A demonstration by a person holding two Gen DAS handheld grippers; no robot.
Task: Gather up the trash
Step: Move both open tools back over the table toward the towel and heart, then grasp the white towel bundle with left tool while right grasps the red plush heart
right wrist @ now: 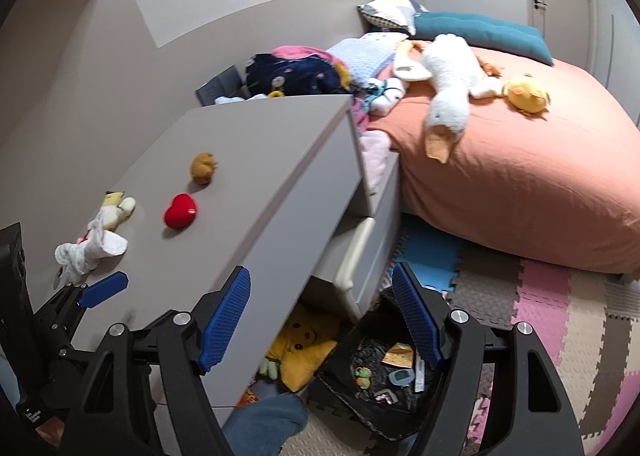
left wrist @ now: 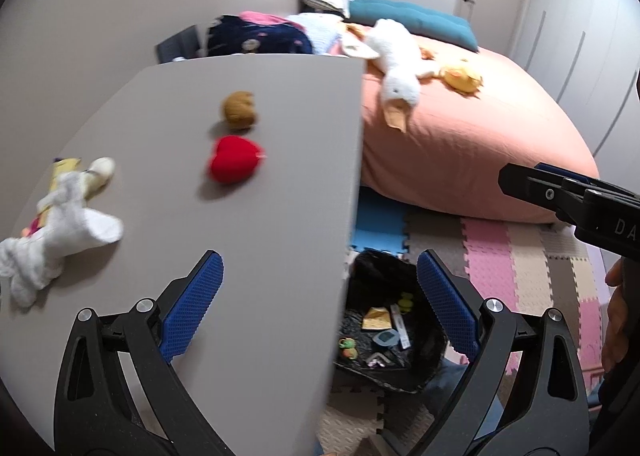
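Observation:
A black trash bag [left wrist: 394, 340] stands open on the floor beside the grey dresser [left wrist: 260, 256], with several small bits of rubbish inside. In the right wrist view the bag [right wrist: 380, 376] lies below my right gripper [right wrist: 320, 320], which is open with nothing between its blue pads. My left gripper [left wrist: 320, 304] is open too, straddling the dresser's right edge. On the dresser top lie a crumpled white cloth or tissue [left wrist: 60, 232] over a yellow wrapper [left wrist: 66, 170], a red heart [left wrist: 234, 158] and a brown ball toy [left wrist: 239, 110]. The right gripper's fingers [left wrist: 532, 180] show at the right edge.
A bed with an orange cover [right wrist: 520, 176] carries a white goose plush [right wrist: 448, 80] and a yellow chick. The dresser's drawers [right wrist: 356, 252] stand pulled out, with a yellow plush [right wrist: 304, 340] below. Foam puzzle mats [right wrist: 560, 316] cover the floor. A knee in jeans [right wrist: 264, 420] is near the bag.

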